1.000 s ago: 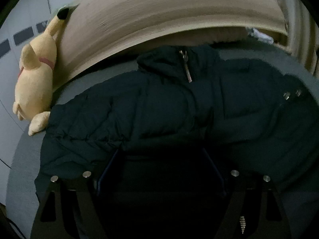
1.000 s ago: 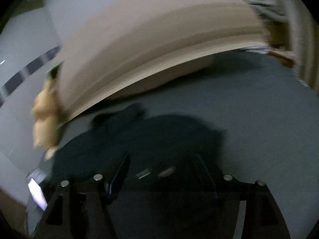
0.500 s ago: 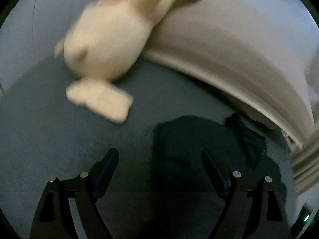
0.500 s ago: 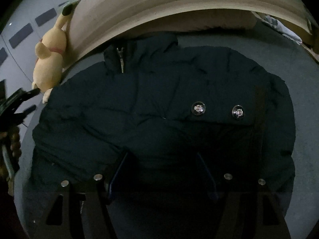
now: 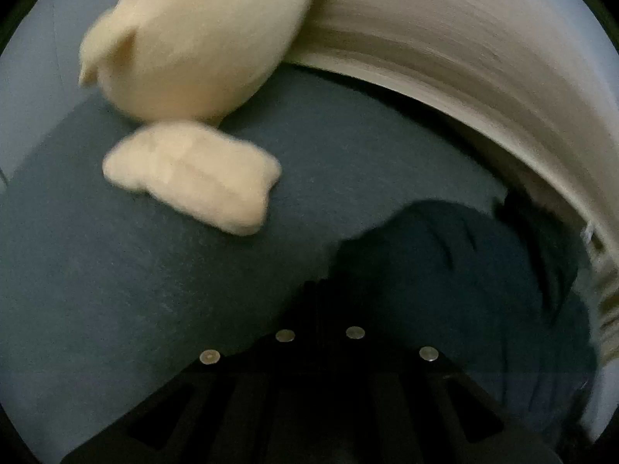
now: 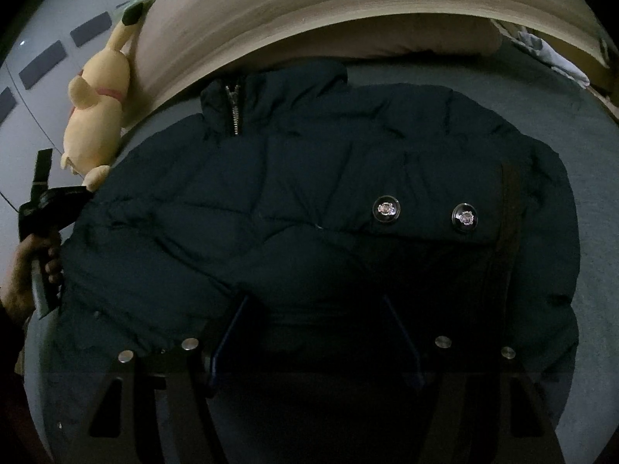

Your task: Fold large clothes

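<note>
A dark quilted puffer jacket (image 6: pixel 309 208), puffy and creased, is lying spread on the grey-blue bed (image 6: pixel 549 116), its two metal snap buttons (image 6: pixel 386 207) glinting. A fuzzy cream plush toy (image 5: pixel 193 38) is leaning on the beige headboard (image 5: pixel 464 50). The left hand-held gripper (image 5: pixel 320 290) is angling down, fingers pressed together at the jacket's edge. The right hand-held gripper (image 6: pixel 315 305) is hovering over the jacket, fingers (image 6: pixel 232 332) standing apart.

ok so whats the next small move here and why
Probably bring the open right gripper down to pinch the jacket hem beneath it. The left gripper has already shut at the jacket's edge near the plush toy, though whether it caught fabric is unclear, and the jacket lies flat, unfolded.
</note>
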